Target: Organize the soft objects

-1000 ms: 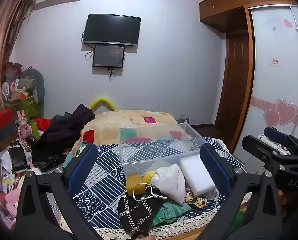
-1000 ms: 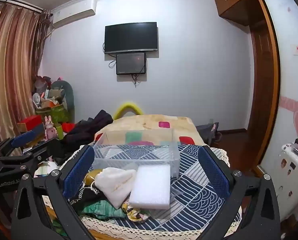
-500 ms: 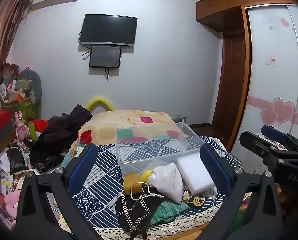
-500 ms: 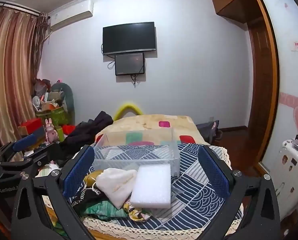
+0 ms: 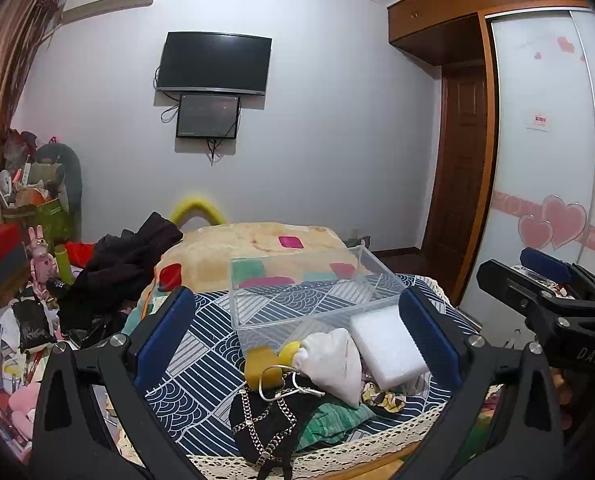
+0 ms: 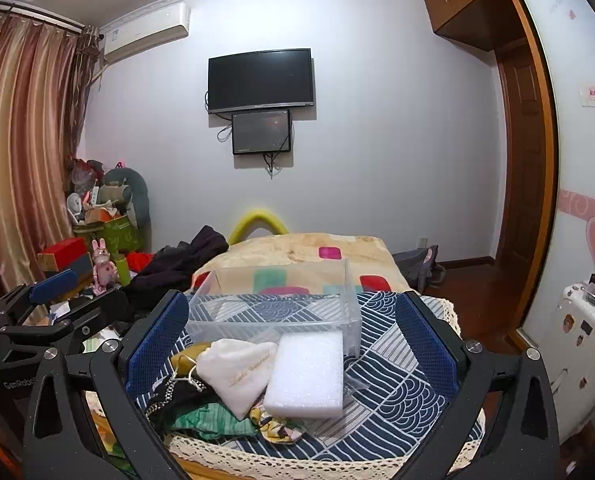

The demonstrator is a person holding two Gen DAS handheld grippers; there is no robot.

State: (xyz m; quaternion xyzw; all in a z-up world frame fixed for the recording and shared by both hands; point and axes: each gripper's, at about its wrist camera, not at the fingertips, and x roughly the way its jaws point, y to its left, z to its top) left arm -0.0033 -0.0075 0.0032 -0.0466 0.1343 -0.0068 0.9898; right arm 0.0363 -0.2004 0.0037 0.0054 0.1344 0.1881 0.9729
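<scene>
While both grippers hover short of the bed's near edge, the left gripper (image 5: 297, 340) has its blue-padded jaws spread wide apart with nothing between them, and the right gripper (image 6: 293, 344) is likewise wide apart and holds nothing. On the blue-and-white patterned bedspread (image 6: 397, 384) a clear rectangular plastic bin (image 6: 273, 304) stands upright. Just in front of it, touching its near wall, lies a white rectangular foam block (image 6: 307, 376). Beside the block, to its left, rests a white drawstring cloth pouch (image 6: 237, 372), its edge touching the block. Further left lie a mustard-yellow sponge block (image 5: 261, 364) and a black bag with a silver chain (image 5: 265, 416). A green folded cloth (image 6: 213, 420) and a yellow floral fabric piece (image 6: 277, 426) sit under the pouch and block, near the lace-trimmed bed edge (image 6: 257, 456).
</scene>
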